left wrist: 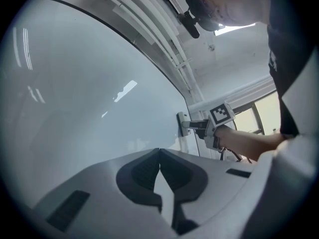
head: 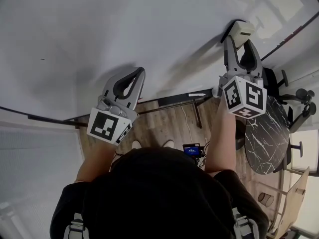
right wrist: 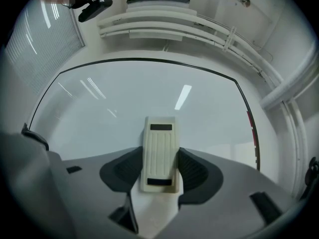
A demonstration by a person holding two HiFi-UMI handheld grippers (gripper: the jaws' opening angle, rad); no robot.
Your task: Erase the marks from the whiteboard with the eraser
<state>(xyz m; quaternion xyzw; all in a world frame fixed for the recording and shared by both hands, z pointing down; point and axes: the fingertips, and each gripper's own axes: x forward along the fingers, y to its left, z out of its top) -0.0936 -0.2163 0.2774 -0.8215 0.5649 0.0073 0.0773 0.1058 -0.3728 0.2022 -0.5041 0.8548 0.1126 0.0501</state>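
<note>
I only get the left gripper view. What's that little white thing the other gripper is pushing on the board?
Observer: That's the eraser. The right gripper view shows the right hand-held gripper shut on it. The eraser's ribbed cream back, with two dark bars, faces the camera.
Operator: What's down under us?
Observer: The head view shows a wooden floor. To the right stands a round dark table with white veins.

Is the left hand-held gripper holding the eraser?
No, the left hand-held gripper has its jaws shut together on nothing; the eraser is clamped in the right hand-held gripper.
</note>
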